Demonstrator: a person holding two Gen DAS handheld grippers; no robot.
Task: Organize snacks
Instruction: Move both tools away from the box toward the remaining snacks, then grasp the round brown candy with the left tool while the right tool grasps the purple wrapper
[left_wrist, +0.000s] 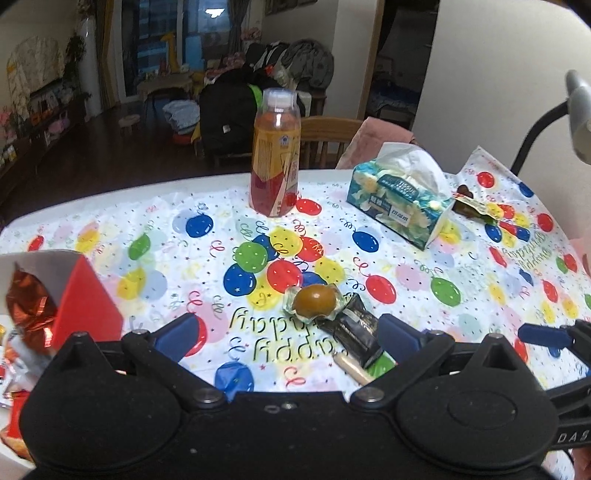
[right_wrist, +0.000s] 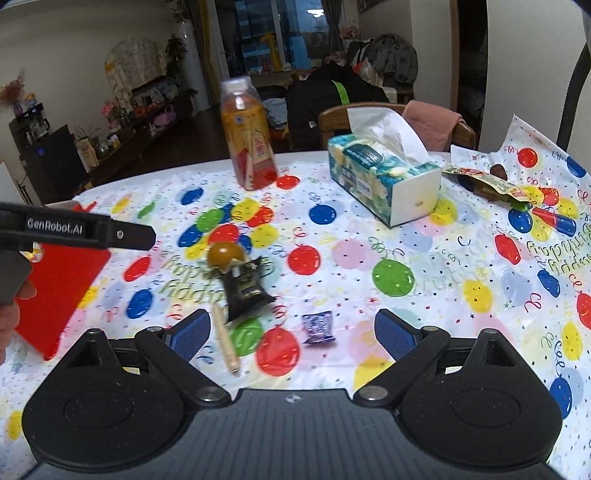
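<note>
Loose snacks lie on the balloon-print tablecloth (left_wrist: 424, 258). A brown egg in clear wrap (left_wrist: 314, 301) touches a black packet (left_wrist: 354, 328), and a tan stick (left_wrist: 351, 365) lies beside them. My left gripper (left_wrist: 291, 332) hovers open just short of them, holding nothing. To its left a red box (left_wrist: 85, 295) holds a foil bag (left_wrist: 29, 306). My right gripper (right_wrist: 293, 332) is open and empty over a small purple candy (right_wrist: 317, 326). The black packet (right_wrist: 245, 288), egg (right_wrist: 223, 254) and stick (right_wrist: 225, 339) lie ahead to its left.
An orange drink bottle (left_wrist: 275, 155) stands at the far table edge, with a tissue box (left_wrist: 399, 199) to its right. A green snack packet (right_wrist: 491, 182) lies at far right. A wooden chair (right_wrist: 369, 110) is behind the table. A hand (right_wrist: 11, 306) holds the left gripper.
</note>
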